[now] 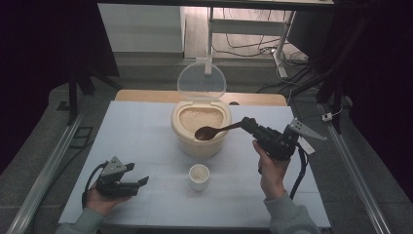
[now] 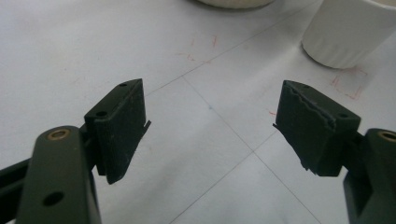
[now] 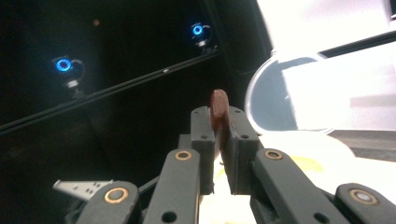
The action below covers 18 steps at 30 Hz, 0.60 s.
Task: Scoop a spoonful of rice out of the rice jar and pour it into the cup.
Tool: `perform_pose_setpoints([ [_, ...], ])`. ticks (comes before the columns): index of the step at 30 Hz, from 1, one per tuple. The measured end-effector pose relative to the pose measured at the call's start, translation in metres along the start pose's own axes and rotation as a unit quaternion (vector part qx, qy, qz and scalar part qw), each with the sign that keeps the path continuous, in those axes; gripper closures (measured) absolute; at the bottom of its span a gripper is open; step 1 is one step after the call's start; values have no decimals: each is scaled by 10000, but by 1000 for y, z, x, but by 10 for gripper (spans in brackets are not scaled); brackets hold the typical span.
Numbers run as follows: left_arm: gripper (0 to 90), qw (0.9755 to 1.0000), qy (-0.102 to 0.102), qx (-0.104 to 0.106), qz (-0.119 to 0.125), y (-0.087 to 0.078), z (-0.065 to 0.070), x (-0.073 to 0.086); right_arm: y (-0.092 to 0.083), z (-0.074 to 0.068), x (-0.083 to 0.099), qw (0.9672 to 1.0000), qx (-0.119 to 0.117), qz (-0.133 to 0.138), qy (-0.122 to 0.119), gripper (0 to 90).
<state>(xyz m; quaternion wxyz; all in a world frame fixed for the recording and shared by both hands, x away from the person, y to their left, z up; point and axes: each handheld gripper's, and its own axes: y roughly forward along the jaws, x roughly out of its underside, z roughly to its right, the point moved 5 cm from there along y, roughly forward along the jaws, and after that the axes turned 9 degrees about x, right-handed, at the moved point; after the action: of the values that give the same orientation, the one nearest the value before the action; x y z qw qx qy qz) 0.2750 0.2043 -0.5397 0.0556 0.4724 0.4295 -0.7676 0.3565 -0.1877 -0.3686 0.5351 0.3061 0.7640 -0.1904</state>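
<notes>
the right claw (image 1: 249,125) is clamped on the handle of a brown spoon (image 1: 210,131), whose bowl hangs over the near rim of the open rice container (image 1: 200,139), above the grain inside. the left claw (image 1: 141,182) rests low on the surface (image 1: 146,131) at the near left with its jaws spread and nothing between them. a small white cup (image 1: 199,176) stands on the surface in front of the container, already holding some rice.

my guess is that the risk lies in carrying a loaded spoon from container to cup: the handle is pinched near its end, so the spoon could twist in the grip and tip grain onto the surface. the cup's mouth is small, and a careless pour could miss it or knock the cup.

the high view gives the whole layout, with the clear lid (image 1: 201,82) standing upright behind the container. the right gripper view shows the spoon (image 3: 219,112) edge-on between the closed jaws and the lid (image 3: 280,98) beyond. the left gripper view shows the empty gap between its jaws, the cup (image 2: 348,32) close at upper right, and faint red marks on the surface (image 2: 93,46).
</notes>
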Motion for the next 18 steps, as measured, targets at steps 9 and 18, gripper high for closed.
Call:
perform_pose_setpoints([
  [9, 225, 10000, 16, -16, -92, 4, 0, 1, 17, 27, -10, 9985, 539, -115, -58, 830],
  [18, 220, 9999, 24, -16, -165, 6, 0, 2, 38, 40, -14, 9938, 993, -313, -391, 830],
])
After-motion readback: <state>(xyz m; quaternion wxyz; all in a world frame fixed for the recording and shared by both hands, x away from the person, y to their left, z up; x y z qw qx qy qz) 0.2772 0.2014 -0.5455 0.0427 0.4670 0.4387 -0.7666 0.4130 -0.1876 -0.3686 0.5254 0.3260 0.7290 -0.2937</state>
